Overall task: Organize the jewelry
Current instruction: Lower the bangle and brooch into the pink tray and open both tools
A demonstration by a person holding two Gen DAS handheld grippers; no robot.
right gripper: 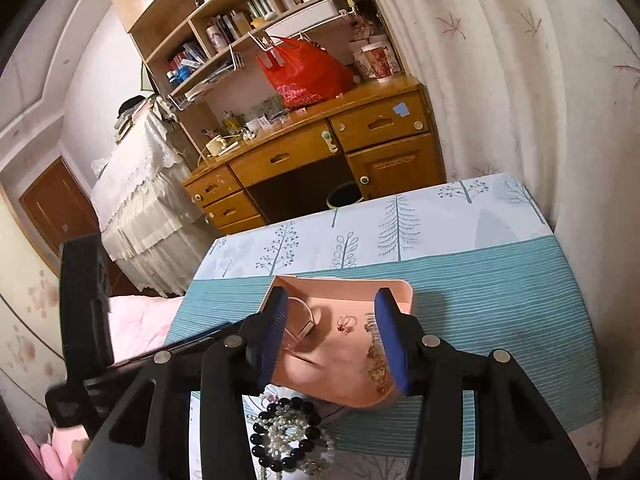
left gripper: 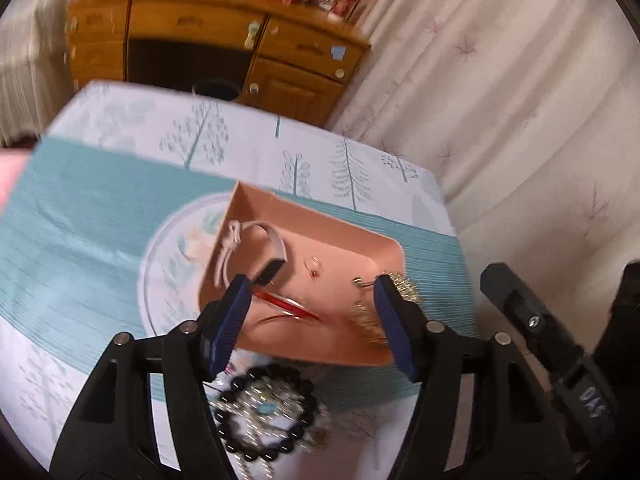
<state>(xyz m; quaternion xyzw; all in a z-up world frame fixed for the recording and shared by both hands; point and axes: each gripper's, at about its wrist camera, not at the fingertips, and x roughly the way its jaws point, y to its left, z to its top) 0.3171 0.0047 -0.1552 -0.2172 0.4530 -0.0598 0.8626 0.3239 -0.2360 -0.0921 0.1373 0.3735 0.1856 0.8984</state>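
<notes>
Left gripper (left gripper: 312, 320): jaws wide apart, nothing between the blue pads; it hangs above the near half of the pink tray.
Right gripper (right gripper: 334, 344): jaws likewise spread, gripping nothing; it hovers over the same tray from the other side.
Bead pile (left gripper: 266, 412): nearest of all, on the tablecloth just short of the tray's near rim and below both sets of fingers. A loop of round black beads (right gripper: 288, 436) is tangled with strands of small pearls; a turquoise bead shows in the middle in the left wrist view.
Pink tray (left gripper: 344, 236): shallow, rounded corners, one far corner squared; it sits on the teal band of the cloth, partly over a pale printed circle.
Red strand (left gripper: 286, 304): thin and curved, on the tray floor between the left gripper's fingers.
Gold chain (right gripper: 376, 364): a glittery heap at the tray's right side, touching or just beside the right-hand finger in both views; I cannot tell which.
Ring with red stone (right gripper: 345, 324): small, near the tray's middle, apart from the other pieces.
White bracelet (left gripper: 256, 246): a pale band with a knotted end and a dark clasp, in the tray's far left part.
Tablecloth (right gripper: 500, 280): teal stripes, then white with printed trees.
Wooden desk (right gripper: 304, 156): beyond the table, with drawers.
Red bag (right gripper: 304, 76): on the desk top.
Curtain (right gripper: 520, 80): pale, to the right.
</notes>
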